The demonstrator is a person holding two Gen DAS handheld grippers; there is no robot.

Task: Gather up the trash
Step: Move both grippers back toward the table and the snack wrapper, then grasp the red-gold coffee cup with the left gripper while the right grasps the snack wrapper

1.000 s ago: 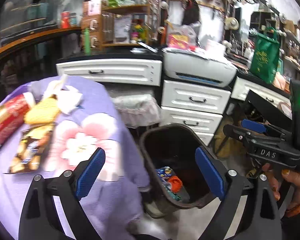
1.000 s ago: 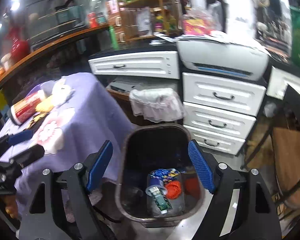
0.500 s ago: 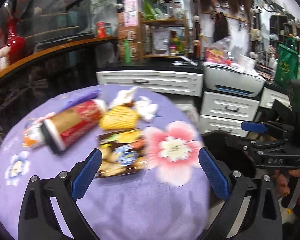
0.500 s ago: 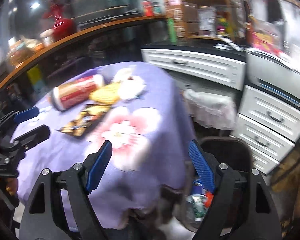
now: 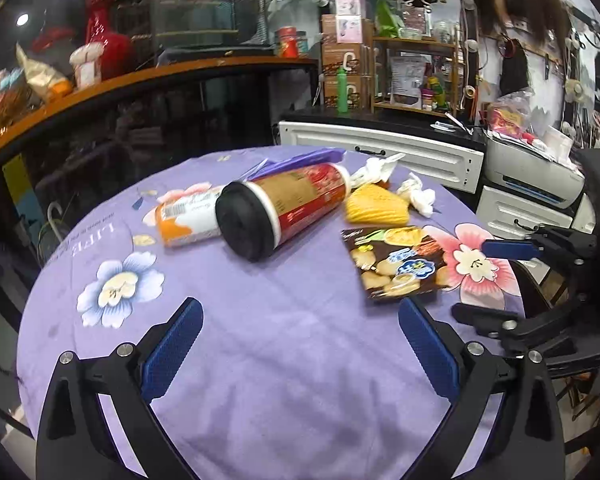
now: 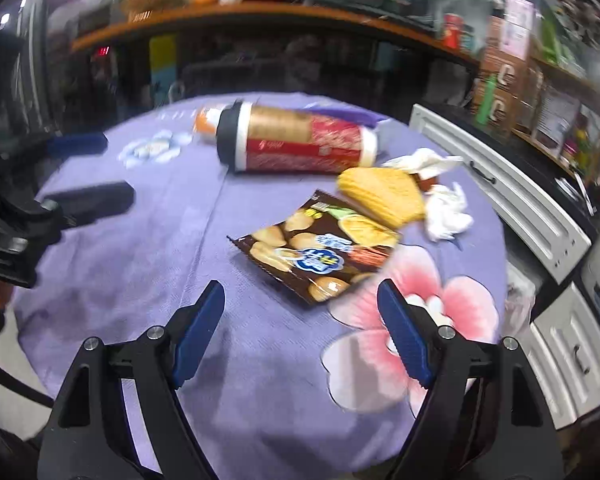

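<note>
Both the left gripper (image 5: 300,352) and the right gripper (image 6: 300,332) have black angular frames, silver round screws at the joints, and ribbed blue fingers (image 5: 172,348).

Tablecloth (image 5: 284,344): matt woven cloth, floral print. Snack bag (image 5: 396,260): glossy foil-like plastic. Tall cup (image 5: 288,208): printed paper wrap, matt black plastic lid. Tissues (image 5: 418,196): crumpled white paper. Gripper pads (image 5: 172,354): ribbed blue rubber-like.

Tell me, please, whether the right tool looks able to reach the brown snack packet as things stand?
Probably yes: the right tool is open and empty, the brown snack packet lies flat just ahead, nothing between.
</note>
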